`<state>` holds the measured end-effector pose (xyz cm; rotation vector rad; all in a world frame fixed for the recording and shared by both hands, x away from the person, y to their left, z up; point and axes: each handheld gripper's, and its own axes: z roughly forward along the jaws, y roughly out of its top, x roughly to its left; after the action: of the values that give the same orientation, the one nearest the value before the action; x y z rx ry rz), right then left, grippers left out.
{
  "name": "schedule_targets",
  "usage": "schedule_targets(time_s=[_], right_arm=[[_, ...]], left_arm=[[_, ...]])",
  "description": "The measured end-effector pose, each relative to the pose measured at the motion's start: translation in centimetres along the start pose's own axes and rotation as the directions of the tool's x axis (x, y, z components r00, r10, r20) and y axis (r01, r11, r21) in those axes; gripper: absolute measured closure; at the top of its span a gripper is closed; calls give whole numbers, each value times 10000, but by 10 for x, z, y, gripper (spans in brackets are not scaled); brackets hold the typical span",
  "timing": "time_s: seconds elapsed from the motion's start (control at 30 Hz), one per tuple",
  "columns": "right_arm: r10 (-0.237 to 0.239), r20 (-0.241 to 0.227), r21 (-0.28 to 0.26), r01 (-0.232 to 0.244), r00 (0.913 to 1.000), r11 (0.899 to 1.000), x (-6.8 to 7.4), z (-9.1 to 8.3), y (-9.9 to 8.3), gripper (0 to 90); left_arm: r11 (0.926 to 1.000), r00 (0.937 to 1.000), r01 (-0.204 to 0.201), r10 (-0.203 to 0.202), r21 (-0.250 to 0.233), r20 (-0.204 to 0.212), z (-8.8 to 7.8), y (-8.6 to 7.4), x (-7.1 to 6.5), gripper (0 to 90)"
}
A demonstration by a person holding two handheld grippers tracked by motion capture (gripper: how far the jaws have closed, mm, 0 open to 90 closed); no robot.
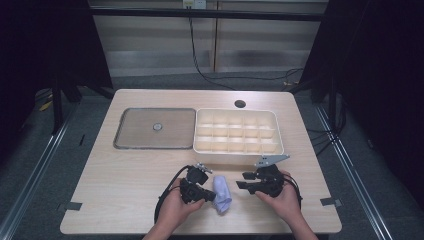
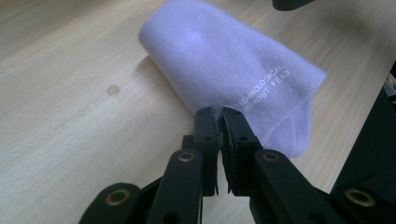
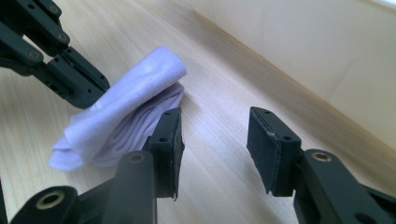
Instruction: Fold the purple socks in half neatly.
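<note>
the high view looks forward and down over the whole table (image 1: 125, 170) from the person's side. each gripper view sits low and close along its own tongs. all three share the folded cloth (image 1: 221, 192) (image 2: 224, 70) (image 3: 126, 112).

Lab: dark curtains (image 1: 45, 40), rig frame (image 1: 200, 12)

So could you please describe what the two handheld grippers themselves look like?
Both are black. The left gripper trails a looping black cable; its linkage arms carry brass-coloured pivot rings. The right gripper bears a grey three-cornered plate on top, and its jaws end in flat, rectangular black pads. No sleeves are visible.
</note>
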<state>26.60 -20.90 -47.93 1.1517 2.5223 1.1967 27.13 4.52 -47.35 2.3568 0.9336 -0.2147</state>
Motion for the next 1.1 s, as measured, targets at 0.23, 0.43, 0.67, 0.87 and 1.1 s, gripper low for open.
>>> schedule_targets(time_s=[0.23, 0.43, 0.67, 0.87, 1.1], right_arm=[[359, 36, 224, -359, 9994, 9991, 1, -2, 3, 537], [935, -86, 332, -932, 9956, 9951, -1, -6, 4, 518], [1998, -549, 492, -1972, 9783, 9791, -6, -12, 10, 512], [2530, -922, 770, -2464, 9631, 9661, -4, -10, 21, 500], [3208, -1353, 1512, -3004, 9375, 9417, 2, 3, 28, 491]], left_arm=[[9997, 9996, -253, 252, 63, 105, 5, 4, -8, 849], [9994, 9994, -339, 339, 22, 104, 5, 4, -10, 845], [9995, 9996, -252, 250, -165, -133, -5, -1, -3, 807], [9986, 9992, -280, 266, -452, -313, -13, -5, 6, 753], [9946, 9963, -553, 492, -880, -701, -23, -9, 16, 669]])
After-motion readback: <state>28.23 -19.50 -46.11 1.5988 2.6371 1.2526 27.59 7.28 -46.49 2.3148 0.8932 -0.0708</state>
